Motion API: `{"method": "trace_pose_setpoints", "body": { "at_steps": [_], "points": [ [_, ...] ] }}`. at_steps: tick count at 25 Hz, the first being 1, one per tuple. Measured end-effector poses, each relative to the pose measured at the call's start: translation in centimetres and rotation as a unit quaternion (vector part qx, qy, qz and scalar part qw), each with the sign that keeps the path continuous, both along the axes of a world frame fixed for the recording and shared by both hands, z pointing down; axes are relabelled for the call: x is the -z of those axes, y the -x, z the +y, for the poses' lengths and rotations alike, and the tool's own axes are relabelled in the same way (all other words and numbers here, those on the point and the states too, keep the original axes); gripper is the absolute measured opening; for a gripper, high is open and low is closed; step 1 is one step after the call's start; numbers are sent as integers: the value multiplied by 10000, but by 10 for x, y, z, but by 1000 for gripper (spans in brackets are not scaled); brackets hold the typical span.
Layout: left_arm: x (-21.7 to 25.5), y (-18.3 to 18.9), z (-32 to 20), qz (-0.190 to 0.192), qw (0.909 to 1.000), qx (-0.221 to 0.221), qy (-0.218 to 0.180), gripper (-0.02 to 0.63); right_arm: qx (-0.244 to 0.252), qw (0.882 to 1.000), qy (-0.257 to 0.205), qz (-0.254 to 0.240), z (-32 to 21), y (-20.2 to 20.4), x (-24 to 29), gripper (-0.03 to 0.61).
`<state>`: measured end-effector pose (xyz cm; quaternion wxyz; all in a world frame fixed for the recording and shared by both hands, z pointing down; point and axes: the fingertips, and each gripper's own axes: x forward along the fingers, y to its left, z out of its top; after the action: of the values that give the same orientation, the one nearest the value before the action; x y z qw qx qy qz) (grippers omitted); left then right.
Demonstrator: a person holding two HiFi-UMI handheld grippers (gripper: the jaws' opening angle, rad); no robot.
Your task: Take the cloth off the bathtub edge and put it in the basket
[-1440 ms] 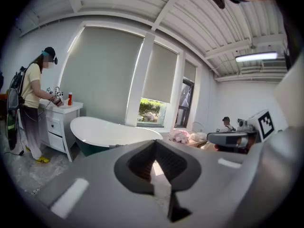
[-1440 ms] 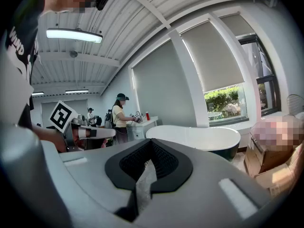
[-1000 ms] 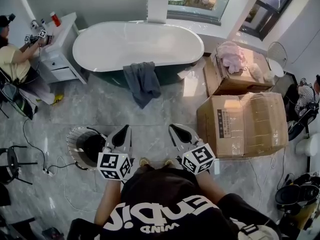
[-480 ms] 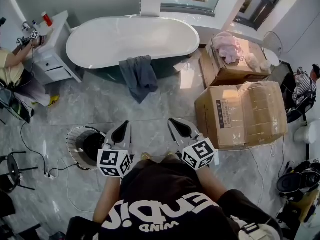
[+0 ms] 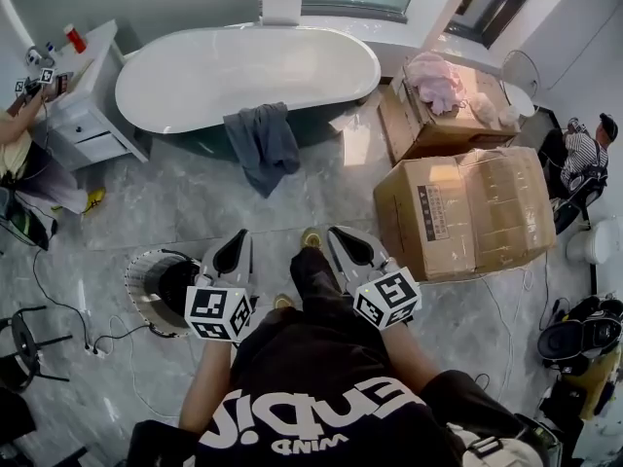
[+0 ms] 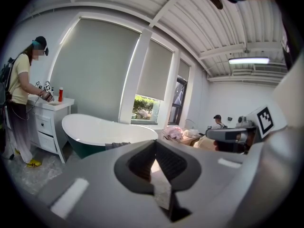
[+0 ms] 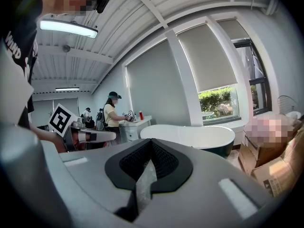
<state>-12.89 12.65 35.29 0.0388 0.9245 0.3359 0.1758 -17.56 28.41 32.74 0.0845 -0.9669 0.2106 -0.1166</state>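
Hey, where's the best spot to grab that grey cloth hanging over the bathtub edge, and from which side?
Grip the grey cloth near its top, where it folds over the bathtub rim, probably coming from the floor side. Most of it hangs down the tub's outer wall, so pinching that fold and lifting should free it.

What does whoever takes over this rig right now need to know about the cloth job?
Left gripper: shut, empty, held out in front of the person.
Right gripper: shut, empty, beside it.
Grey cloth: draped over the near edge of the bathtub, hanging toward the floor, well ahead of both grippers.
Basket: on the floor just left of the left gripper; no cloth seen in it.
Done: nothing yet.
Left: approach the tub, open a gripper, grasp the cloth, carry it back, drop it in the basket.
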Motion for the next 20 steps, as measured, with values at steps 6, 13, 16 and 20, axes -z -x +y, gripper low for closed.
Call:
{"method": "trace_pose_setpoints", "body": {
  "at_steps": [6, 13, 16, 20],
  "points": [
    [-6, -23, -3, 34, 10000, -9, 4, -3, 22, 10000, 82, -1, -5, -21, -9, 9],
    [-7, -56, -3, 66, 9999, -42, -68, -3, -66, 10000, 0, -23, -3, -55, -17, 9],
    [-10, -72, 0, 56, 10000, -39, -48, -3, -112, 9999, -4, -56, 0, -69, -23, 9],
    [-16, -89, 5, -27, 10000, -33, -24, -3, -86, 9999, 8, -123, 4, -87, -28, 9]
  ]
}}
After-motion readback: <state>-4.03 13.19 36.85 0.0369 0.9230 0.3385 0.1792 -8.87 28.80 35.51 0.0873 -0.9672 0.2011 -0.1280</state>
